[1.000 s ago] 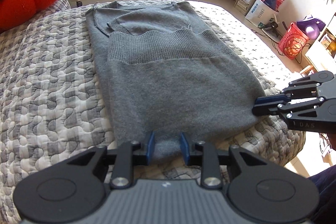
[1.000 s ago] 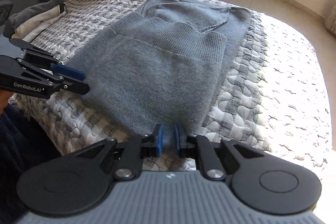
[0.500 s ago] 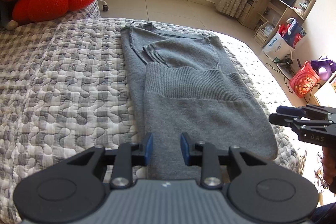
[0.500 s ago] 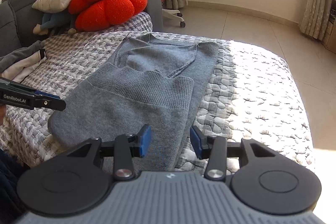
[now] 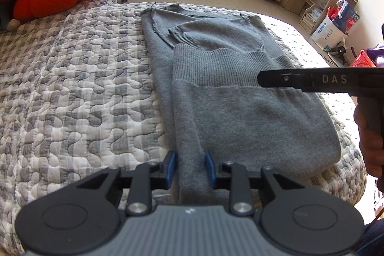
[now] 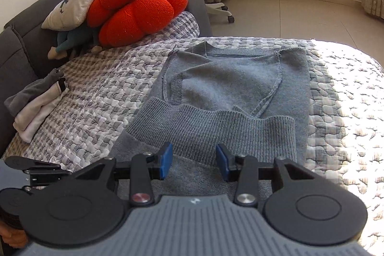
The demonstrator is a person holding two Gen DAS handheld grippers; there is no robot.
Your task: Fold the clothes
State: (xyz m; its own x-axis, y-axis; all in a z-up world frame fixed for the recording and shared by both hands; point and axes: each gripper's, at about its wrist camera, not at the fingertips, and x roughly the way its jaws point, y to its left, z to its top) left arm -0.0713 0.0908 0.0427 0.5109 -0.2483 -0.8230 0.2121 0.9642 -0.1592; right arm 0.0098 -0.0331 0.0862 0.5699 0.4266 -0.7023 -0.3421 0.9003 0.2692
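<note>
A fold of the grey knitted sweater point(image 5: 240, 112) is pinched at its near edge between the blue pads of the left gripper point(image 5: 189, 168), apparently to anchor the garment. The right gripper point(image 6: 194, 161) is held above the folded-up ribbed hem, its jaws just parted and empty. The sweater is spread half-folded on the grey-and-white quilted bedspread point(image 5: 72, 88); beyond, a red flower-shaped cushion point(image 6: 139, 6) is propped.
</note>
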